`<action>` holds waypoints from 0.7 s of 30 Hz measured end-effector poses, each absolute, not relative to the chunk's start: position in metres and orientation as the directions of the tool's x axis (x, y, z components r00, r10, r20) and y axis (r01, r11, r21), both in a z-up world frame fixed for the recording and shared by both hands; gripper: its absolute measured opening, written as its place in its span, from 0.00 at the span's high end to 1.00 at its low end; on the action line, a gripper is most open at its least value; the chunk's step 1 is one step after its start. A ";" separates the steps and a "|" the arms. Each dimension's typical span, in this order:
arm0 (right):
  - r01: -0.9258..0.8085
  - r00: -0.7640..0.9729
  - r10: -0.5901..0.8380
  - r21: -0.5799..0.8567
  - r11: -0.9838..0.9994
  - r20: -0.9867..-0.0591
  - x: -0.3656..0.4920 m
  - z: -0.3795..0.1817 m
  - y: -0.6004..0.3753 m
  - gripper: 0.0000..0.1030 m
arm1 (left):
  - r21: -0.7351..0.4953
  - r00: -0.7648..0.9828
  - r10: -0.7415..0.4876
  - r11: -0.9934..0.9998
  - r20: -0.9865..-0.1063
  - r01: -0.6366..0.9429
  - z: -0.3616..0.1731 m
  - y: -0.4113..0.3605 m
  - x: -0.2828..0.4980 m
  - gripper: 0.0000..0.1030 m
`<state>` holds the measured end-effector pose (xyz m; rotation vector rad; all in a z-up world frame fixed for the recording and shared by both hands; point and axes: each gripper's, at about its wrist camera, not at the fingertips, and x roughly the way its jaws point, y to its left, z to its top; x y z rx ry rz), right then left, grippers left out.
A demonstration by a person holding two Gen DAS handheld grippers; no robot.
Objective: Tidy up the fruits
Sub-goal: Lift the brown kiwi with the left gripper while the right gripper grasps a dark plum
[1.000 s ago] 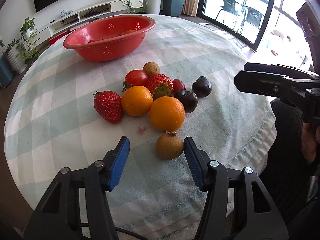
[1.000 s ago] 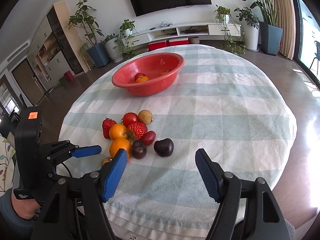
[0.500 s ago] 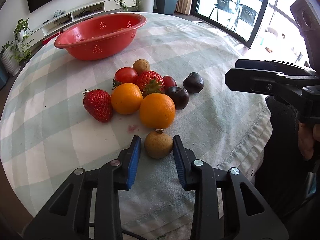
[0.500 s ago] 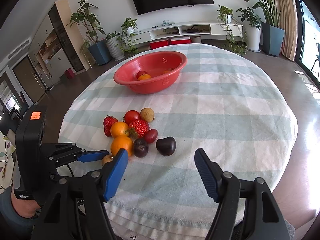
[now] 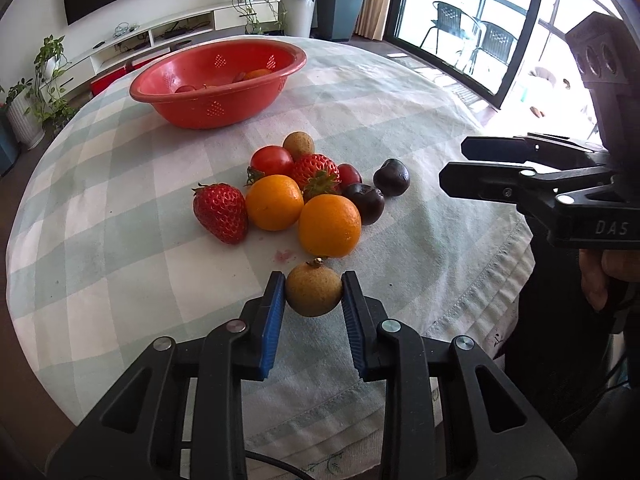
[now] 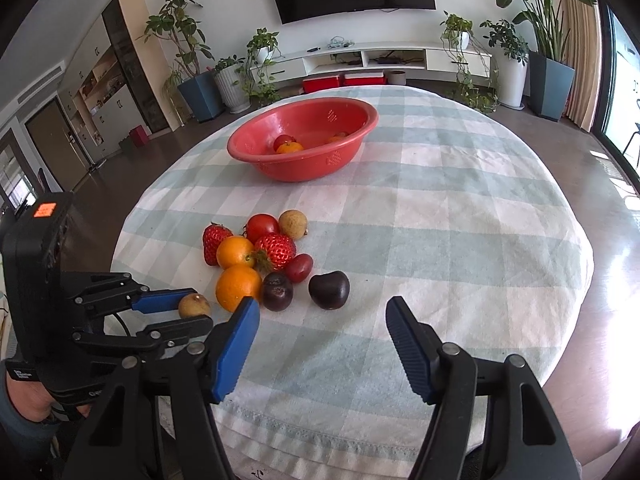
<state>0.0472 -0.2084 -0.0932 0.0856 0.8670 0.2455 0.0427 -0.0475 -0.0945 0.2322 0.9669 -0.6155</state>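
The left gripper (image 5: 313, 300) pinches a round, tan, rough-skinned longan (image 5: 313, 289) between ribbed blue pads (image 5: 273, 312), low over the checked cotton tablecloth (image 5: 100, 248) near its stitched front edge. Just beyond it lies a smooth orange (image 5: 329, 225) at the front of a cluster of dimpled strawberries, a tomato and dark glossy cherries. The right gripper (image 6: 322, 336) hovers with jaws spread wide, holding nothing. A perforated red plastic colander (image 6: 304, 142) sits farther back.

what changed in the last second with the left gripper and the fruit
The left gripper closed from wide open onto the near longan; its pads now touch both sides of it. The longan has not visibly moved from its spot by the orange. The right gripper stayed open, and the other fruit and bowl are unmoved.
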 end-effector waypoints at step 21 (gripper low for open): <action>-0.457 0.410 0.212 0.001 0.889 -0.887 0.105 -0.125 -0.190 0.51 | -0.132 0.426 -0.405 0.831 -0.809 0.540 -0.091 -0.020 0.045 0.74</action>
